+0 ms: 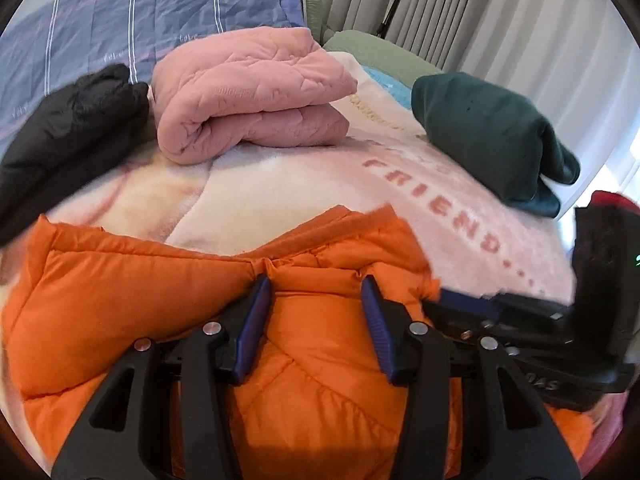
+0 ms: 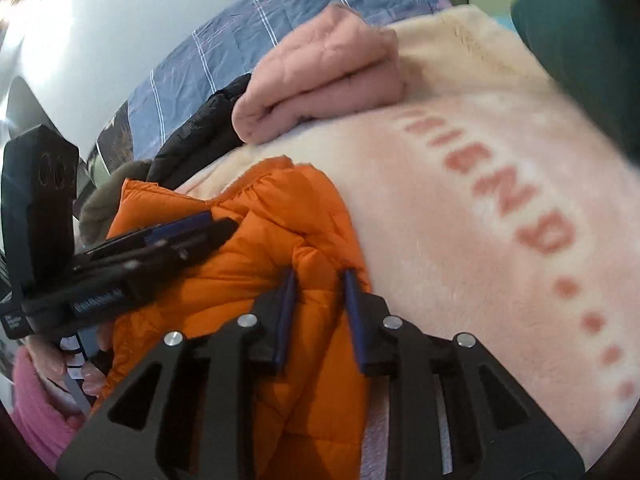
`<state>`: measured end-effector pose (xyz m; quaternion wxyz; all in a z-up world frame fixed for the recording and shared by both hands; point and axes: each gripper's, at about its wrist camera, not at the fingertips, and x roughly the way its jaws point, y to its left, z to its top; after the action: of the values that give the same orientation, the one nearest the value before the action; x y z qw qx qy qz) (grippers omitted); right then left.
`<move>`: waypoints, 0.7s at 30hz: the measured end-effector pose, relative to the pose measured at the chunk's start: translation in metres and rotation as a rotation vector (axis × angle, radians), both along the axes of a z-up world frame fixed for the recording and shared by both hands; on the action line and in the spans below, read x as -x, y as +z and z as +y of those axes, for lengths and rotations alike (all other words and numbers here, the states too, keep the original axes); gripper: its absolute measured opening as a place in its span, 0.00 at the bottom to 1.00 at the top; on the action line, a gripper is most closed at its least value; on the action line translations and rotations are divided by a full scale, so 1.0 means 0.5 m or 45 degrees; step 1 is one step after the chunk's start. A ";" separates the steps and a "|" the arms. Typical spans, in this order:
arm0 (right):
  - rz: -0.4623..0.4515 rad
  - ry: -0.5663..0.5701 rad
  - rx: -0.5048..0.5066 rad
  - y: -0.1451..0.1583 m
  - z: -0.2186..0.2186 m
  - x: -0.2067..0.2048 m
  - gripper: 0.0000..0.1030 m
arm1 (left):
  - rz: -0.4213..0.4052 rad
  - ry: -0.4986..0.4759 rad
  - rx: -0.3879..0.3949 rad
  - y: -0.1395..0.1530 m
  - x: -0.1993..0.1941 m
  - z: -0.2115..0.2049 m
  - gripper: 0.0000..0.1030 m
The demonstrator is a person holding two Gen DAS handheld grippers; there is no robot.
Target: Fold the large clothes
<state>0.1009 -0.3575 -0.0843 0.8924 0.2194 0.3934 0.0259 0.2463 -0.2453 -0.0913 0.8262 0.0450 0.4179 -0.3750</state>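
An orange puffer jacket (image 1: 120, 280) lies bunched at the near edge of a cream and pink blanket (image 1: 280, 192) printed with "FRIEND". My left gripper (image 1: 315, 282) points down onto it, its blue pads pressed on a thick fold of orange padding. In the right wrist view the jacket (image 2: 260, 216) fills the lower left, and my right gripper (image 2: 319, 273) is shut on a thinner fold near its right edge. The two grippers sit close together: the left gripper (image 2: 216, 224) lies across the jacket just left of the right one, and the right gripper (image 1: 460, 300) shows at the left view's right side.
Folded clothes lie farther back on the blanket: a pink quilted piece (image 1: 248, 92), a black jacket (image 1: 72, 128) to its left and a dark green garment (image 1: 488, 128) at the right. Blue plaid bedding (image 1: 120, 12) and grey curtains (image 1: 480, 8) lie behind. A hand with a pink sleeve (image 2: 36, 400) holds the left gripper.
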 end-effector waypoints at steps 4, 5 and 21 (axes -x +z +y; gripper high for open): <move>0.004 0.018 0.065 -0.001 0.016 -0.002 0.23 | 0.036 0.003 0.038 -0.004 -0.008 0.005 0.48; 0.003 0.018 0.068 -0.001 0.017 0.000 0.23 | 0.035 0.005 0.032 -0.002 -0.006 0.004 0.48; -0.016 0.017 0.175 0.003 0.032 0.003 0.27 | -0.029 0.281 -0.015 -0.026 -0.050 0.204 0.41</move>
<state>0.0994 -0.3415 -0.0826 0.9077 0.1549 0.3900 0.0061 0.2715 -0.1434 -0.1043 0.8670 0.0079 0.4130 -0.2788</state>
